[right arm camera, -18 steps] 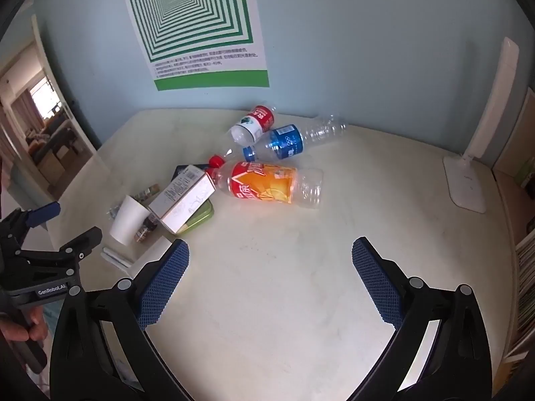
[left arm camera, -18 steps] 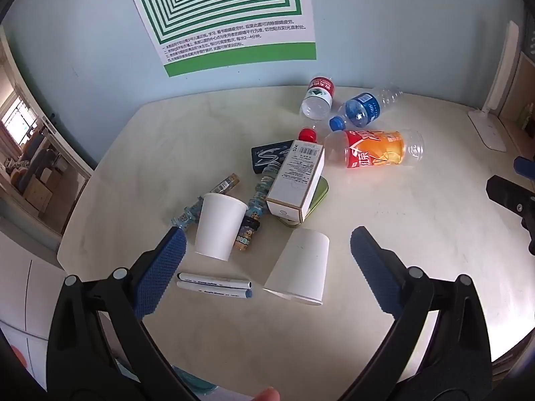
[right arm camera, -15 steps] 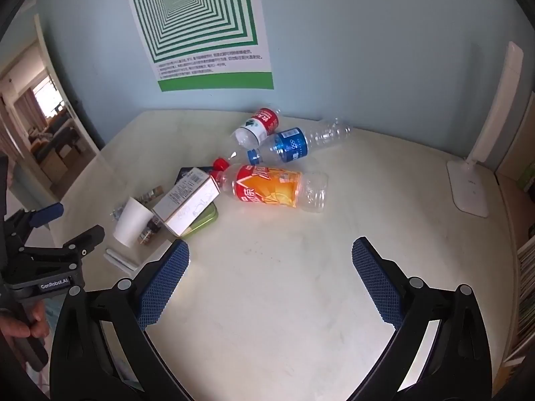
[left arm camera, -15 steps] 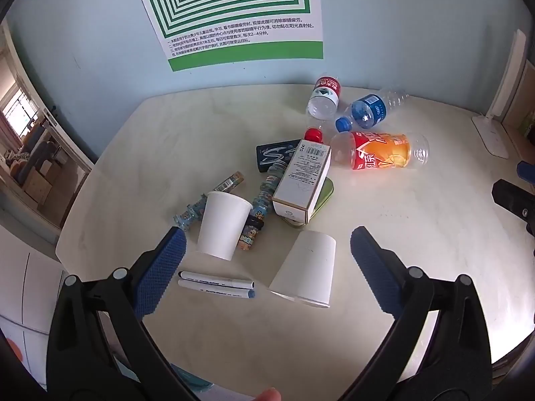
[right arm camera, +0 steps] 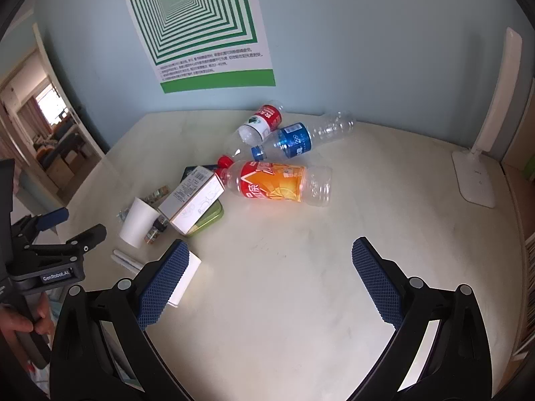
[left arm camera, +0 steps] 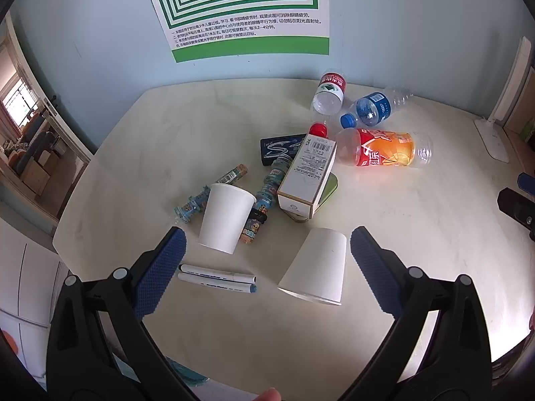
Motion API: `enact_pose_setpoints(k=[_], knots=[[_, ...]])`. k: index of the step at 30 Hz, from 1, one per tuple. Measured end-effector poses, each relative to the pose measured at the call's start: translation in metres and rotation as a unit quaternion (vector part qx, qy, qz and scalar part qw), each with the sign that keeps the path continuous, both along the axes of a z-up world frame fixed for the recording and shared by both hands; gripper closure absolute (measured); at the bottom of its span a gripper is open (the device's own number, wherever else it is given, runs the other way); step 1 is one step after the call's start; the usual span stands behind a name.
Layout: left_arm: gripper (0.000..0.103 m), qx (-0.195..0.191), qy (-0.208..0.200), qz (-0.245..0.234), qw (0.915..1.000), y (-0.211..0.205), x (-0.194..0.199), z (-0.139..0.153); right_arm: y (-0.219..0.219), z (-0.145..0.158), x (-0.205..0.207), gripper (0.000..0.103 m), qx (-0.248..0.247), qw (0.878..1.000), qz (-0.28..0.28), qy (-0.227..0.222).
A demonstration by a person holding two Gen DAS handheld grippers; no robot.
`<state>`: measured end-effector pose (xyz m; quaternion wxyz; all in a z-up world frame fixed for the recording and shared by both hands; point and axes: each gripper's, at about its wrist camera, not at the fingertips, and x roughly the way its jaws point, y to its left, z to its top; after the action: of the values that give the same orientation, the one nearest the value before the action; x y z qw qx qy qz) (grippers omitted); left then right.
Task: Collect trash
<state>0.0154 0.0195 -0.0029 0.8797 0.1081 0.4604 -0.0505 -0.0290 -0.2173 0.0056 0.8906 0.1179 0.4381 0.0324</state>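
Observation:
Trash lies on a cream table (left arm camera: 174, 140). An upright white paper cup (left arm camera: 225, 222) and an overturned paper cup (left arm camera: 319, 265) sit just ahead of my open, empty left gripper (left arm camera: 265, 250). Two markers (left arm camera: 215, 279) lie between its fingers. Beyond are a white carton (left arm camera: 307, 175) on a green tin (left arm camera: 331, 188), an orange drink bottle (left arm camera: 381, 148), a blue-label bottle (left arm camera: 374, 110) and a red-label bottle (left arm camera: 329, 95). My right gripper (right arm camera: 269, 257) is open and empty over bare table, with the orange bottle (right arm camera: 277, 183) ahead of it.
A white desk lamp (right arm camera: 485, 167) stands at the table's right edge. A dark gum pack (left arm camera: 282, 145) and small candy tubes (left arm camera: 214, 192) lie among the trash. The left gripper (right arm camera: 50, 244) shows at the left of the right wrist view. A poster (left arm camera: 234, 10) hangs on the wall.
Both grippers have tilted and shifted slightly, so the trash sits a little further right in each view. Nothing on the table has moved.

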Motion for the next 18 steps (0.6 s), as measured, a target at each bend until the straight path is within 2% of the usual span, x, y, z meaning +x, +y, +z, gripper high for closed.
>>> enact_pose_setpoints(k=[18], knots=[[0.007, 0.000, -0.004, 0.019, 0.9998, 0.008, -0.016, -0.003, 0.002, -0.002, -0.004, 0.006, 0.012, 1.000, 0.024, -0.006]])
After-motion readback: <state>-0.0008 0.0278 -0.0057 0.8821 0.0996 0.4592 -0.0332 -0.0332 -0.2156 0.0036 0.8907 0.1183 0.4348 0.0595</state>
